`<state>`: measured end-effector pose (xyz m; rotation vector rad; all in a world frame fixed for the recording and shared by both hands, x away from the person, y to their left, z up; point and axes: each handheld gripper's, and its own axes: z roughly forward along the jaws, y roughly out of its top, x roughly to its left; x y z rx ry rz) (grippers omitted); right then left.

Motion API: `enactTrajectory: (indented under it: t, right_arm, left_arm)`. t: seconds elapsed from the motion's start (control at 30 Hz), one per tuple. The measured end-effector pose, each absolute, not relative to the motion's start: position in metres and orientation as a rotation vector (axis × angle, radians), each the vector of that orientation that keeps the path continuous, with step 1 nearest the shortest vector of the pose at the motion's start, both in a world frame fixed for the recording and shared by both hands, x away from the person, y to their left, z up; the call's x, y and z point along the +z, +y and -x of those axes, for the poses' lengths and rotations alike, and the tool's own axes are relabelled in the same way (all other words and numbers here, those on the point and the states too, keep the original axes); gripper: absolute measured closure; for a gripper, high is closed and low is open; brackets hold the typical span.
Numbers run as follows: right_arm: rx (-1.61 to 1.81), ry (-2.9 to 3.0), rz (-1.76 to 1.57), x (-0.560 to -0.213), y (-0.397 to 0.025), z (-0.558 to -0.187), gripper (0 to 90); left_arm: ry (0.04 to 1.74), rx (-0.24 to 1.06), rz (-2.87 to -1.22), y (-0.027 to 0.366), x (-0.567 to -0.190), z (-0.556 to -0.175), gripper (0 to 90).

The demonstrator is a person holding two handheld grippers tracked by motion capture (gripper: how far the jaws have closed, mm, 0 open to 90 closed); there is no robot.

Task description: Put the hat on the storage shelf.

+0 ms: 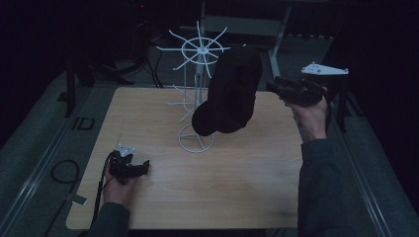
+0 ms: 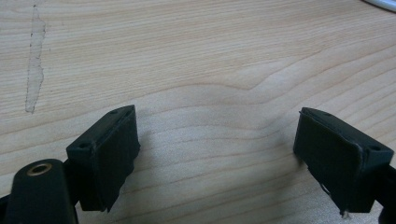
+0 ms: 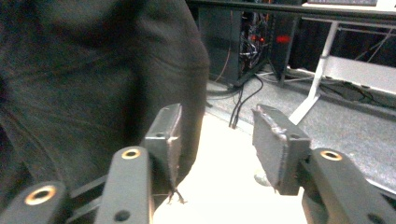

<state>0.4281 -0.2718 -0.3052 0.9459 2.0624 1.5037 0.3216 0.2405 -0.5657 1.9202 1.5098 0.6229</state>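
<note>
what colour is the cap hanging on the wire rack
Black. The cap hangs on the white wire rack; the high view shows it best.

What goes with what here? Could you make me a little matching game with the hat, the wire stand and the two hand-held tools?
Things:
1. black hat
2. white wire stand
3. left tool
4. right tool

States:
A. low over the bare wooden table, jaws wide apart
B. hanging on the stand, above the table
C. raised beside the hat, jaws apart
D. standing upright on a round base at the far middle of the table

Pairs: 1-B, 2-D, 3-A, 4-C
</note>
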Motion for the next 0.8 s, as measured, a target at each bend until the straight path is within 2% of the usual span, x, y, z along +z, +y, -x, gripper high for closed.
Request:
enactTrajectory:
  t: [0.1,0.23,0.27,0.47,0.8]
  right_arm:
    - [1.494,2.064,-0.965,-0.309,-0.273,-0.429,56.7]
    - [1.451,2.077,-1.02,-0.322,-0.275,-0.43,74.1]
    - [1.451,2.077,-1.02,-0.322,-0.275,-0.43,74.1]
    - [1.359,2.1,-1.041,-0.335,-0.27,-0.43,87.1]
    - [1.258,2.128,-1.045,-0.352,-0.259,-0.426,89.9]
  left_arm:
    - [1.51,0.623,-1.92,0.241,-0.566,-0.322,14.6]
    - [1.509,0.623,-1.921,0.241,-0.566,-0.322,14.6]
    - [1.509,0.623,-1.921,0.241,-0.566,-0.322,14.6]
    - [1.509,0.623,-1.921,0.241,-0.566,-0.322,14.6]
    - [1.51,0.622,-1.922,0.241,-0.566,-0.322,14.6]
